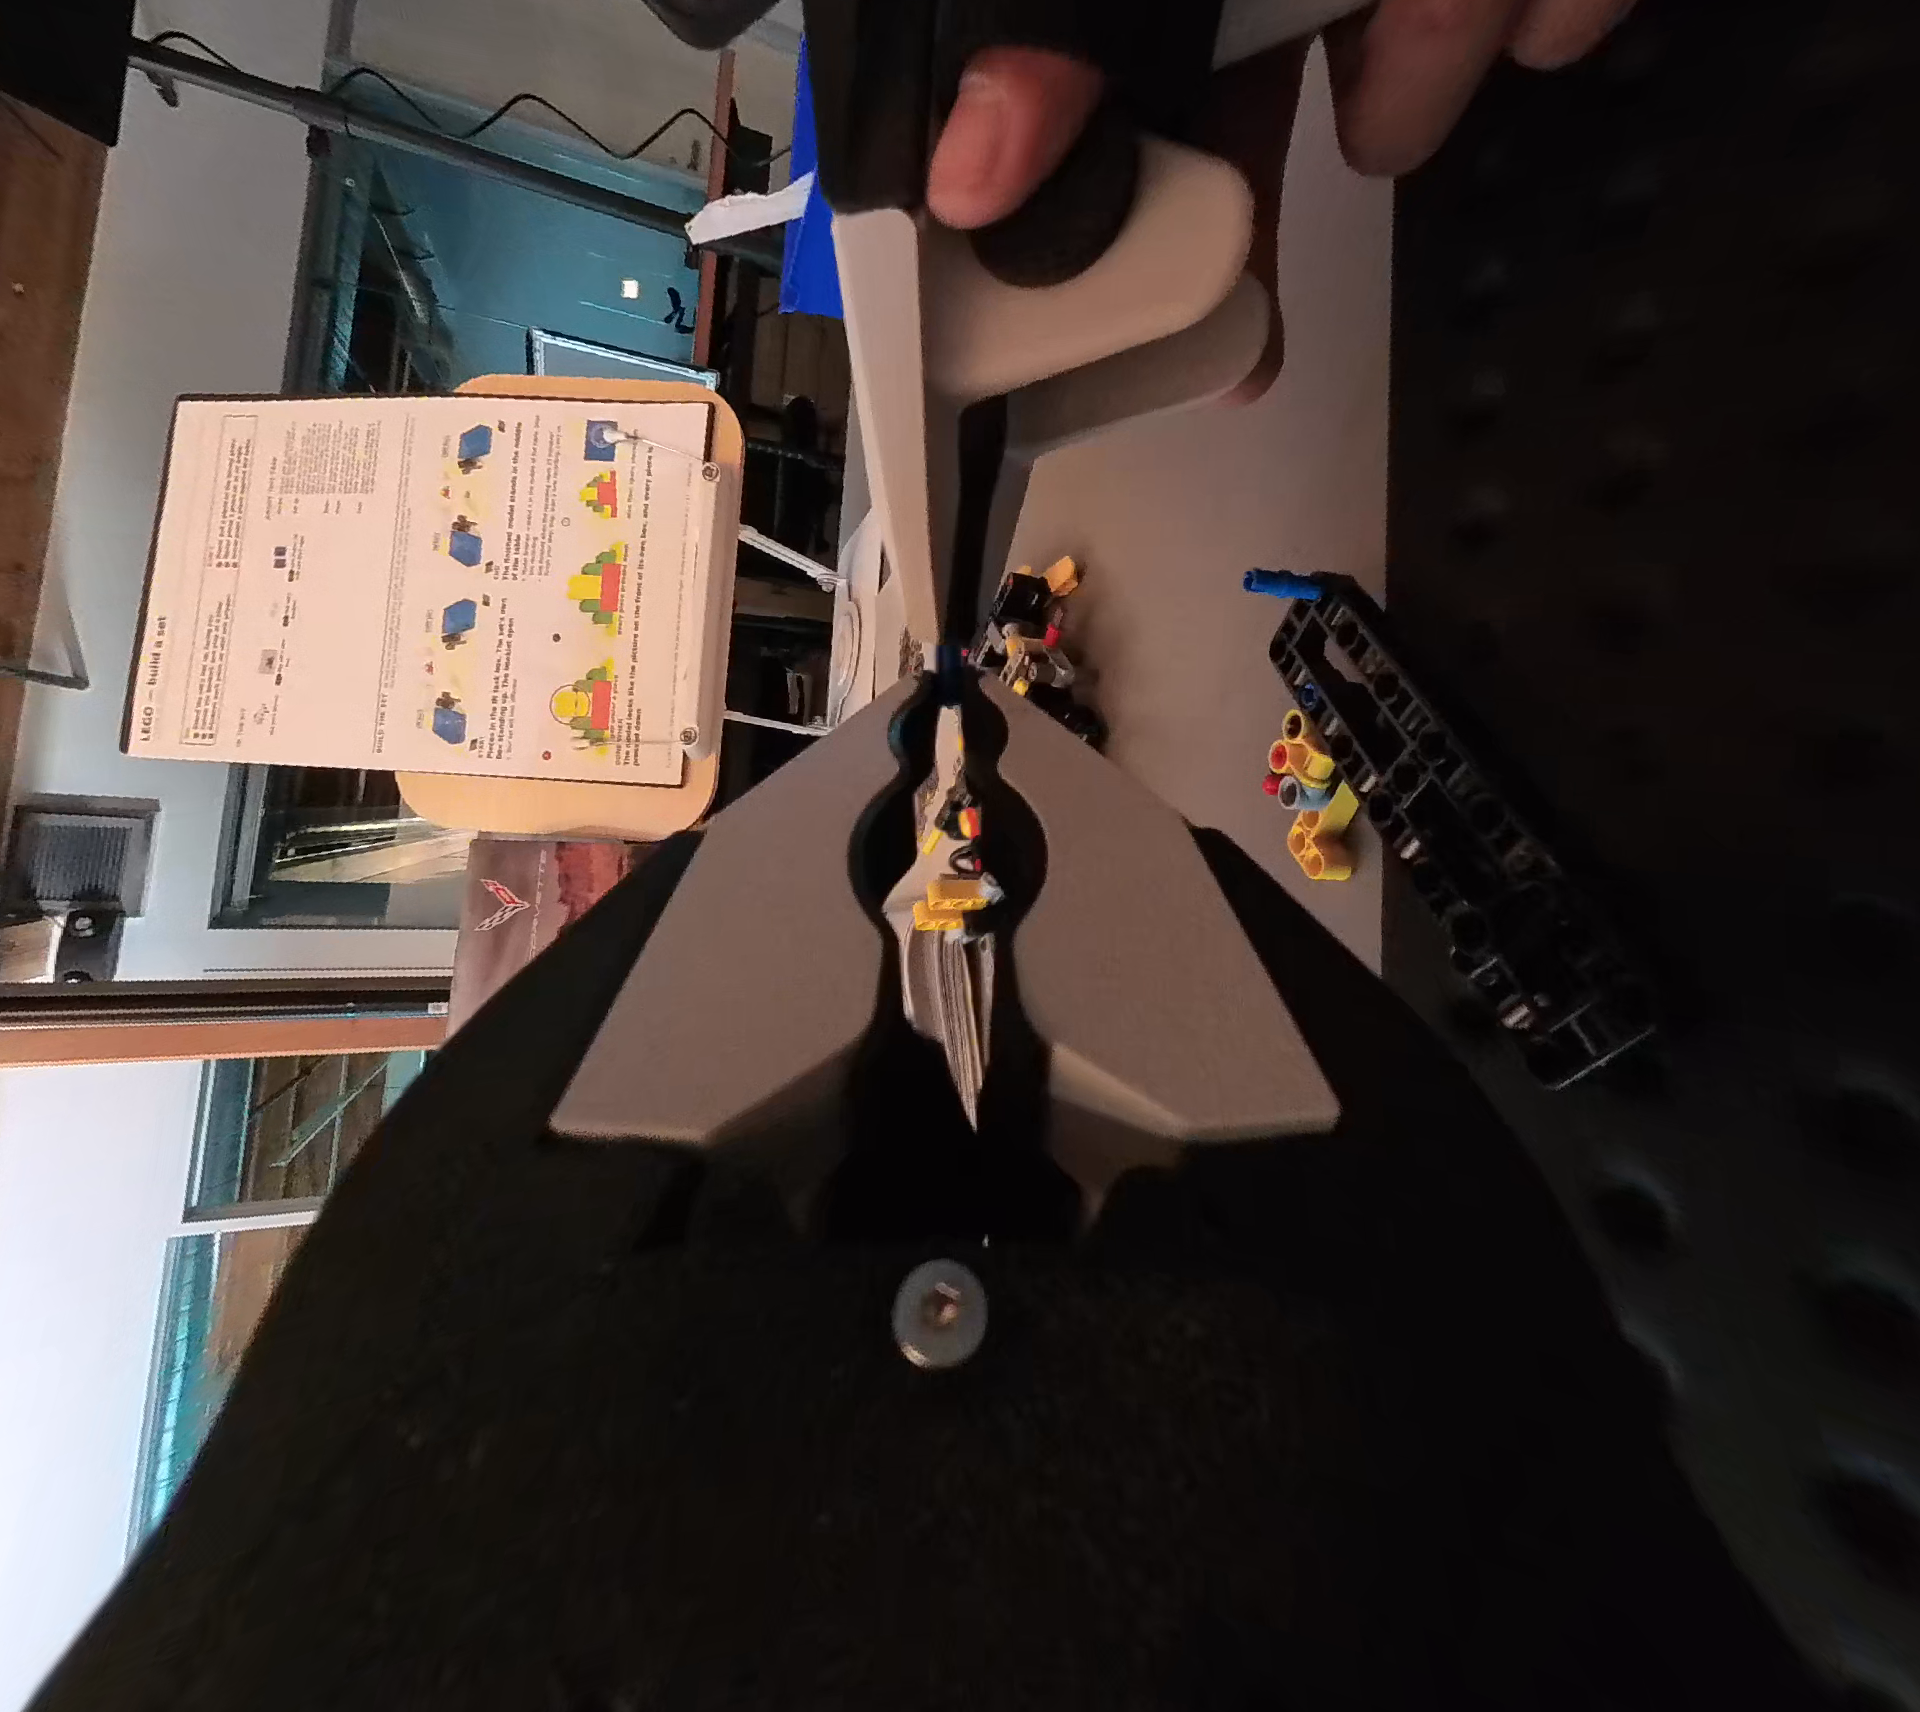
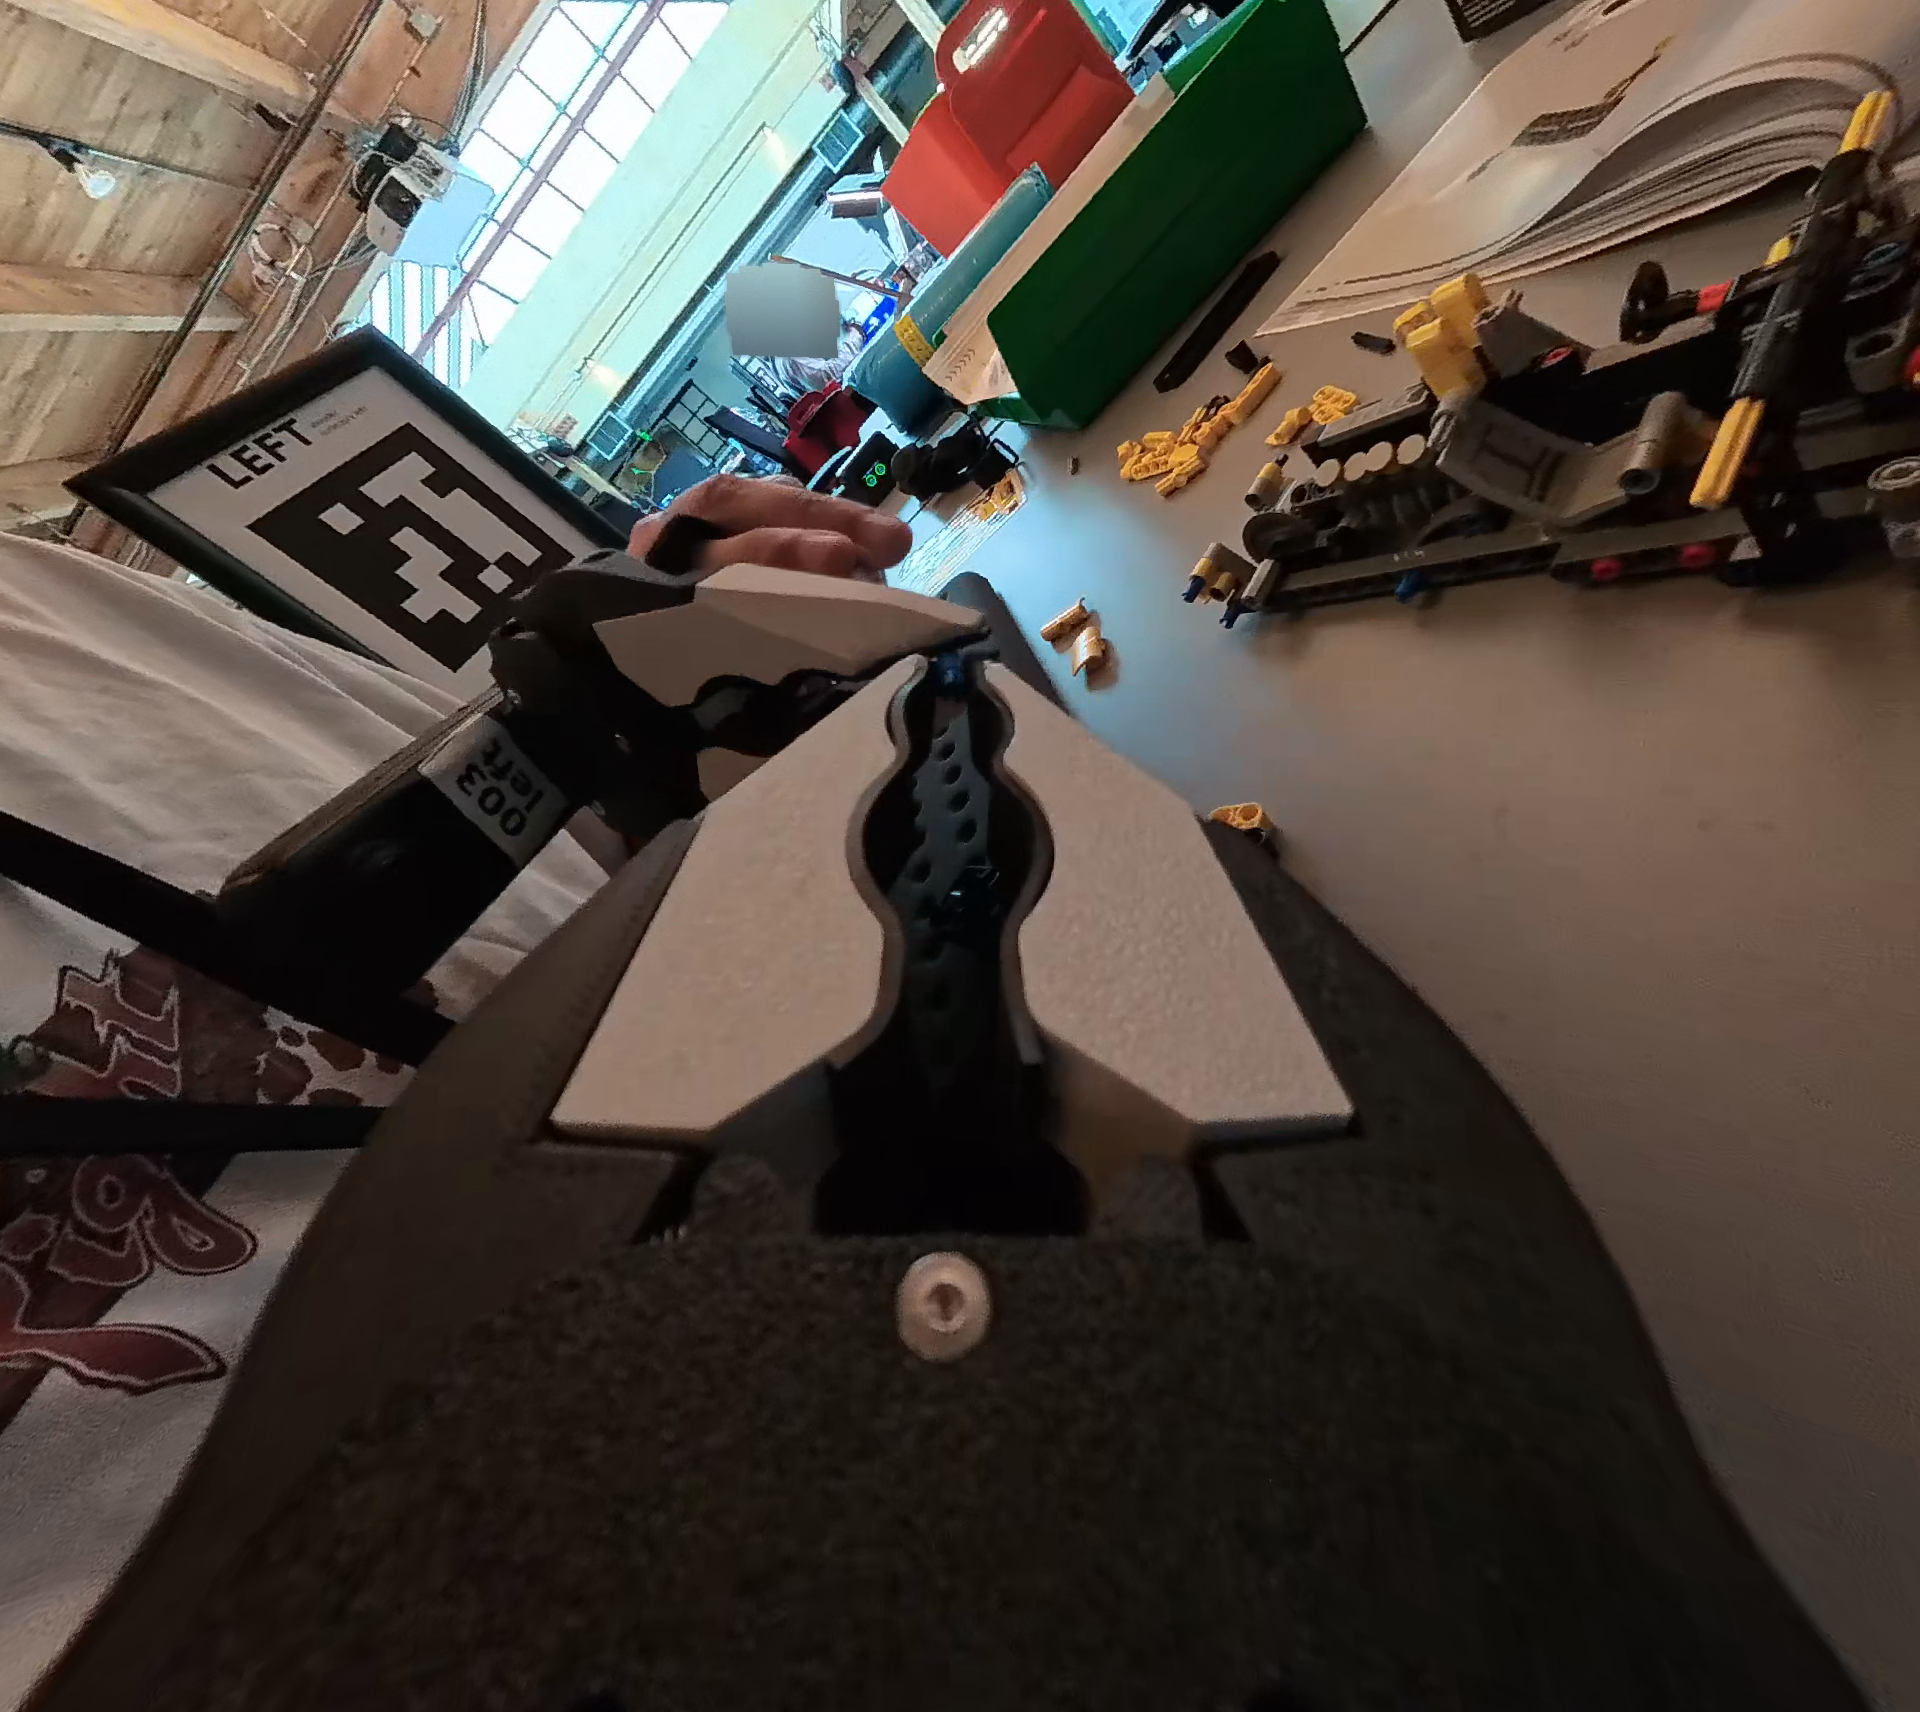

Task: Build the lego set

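My right gripper (image 2: 948, 675) is shut on a black beam with holes (image 2: 948, 789) that lies lengthways between its fingers. A small blue pin (image 2: 948, 673) sits at the beam's far end. My left gripper (image 1: 948, 677) is shut on this blue pin (image 1: 948, 663) at its fingertips. The two grippers meet tip to tip above the grey table (image 2: 1455, 831). The right gripper (image 1: 951, 639) comes down from the top of the left wrist view, held by a hand (image 1: 1039, 135). The left gripper (image 2: 971, 632) enters the right wrist view from the left.
A partly built dark chassis (image 2: 1558, 467) lies beside an open booklet (image 2: 1662, 135), with loose yellow pieces (image 2: 1195, 436) and tan pieces (image 2: 1081, 634) nearby. A green bin (image 2: 1174, 239) stands behind. A black holed frame (image 1: 1434, 789) with yellow connectors (image 1: 1314, 789), and an instruction sheet (image 1: 416, 592) on a stand. Both grippers' tips are close together, under 4 cm apart.
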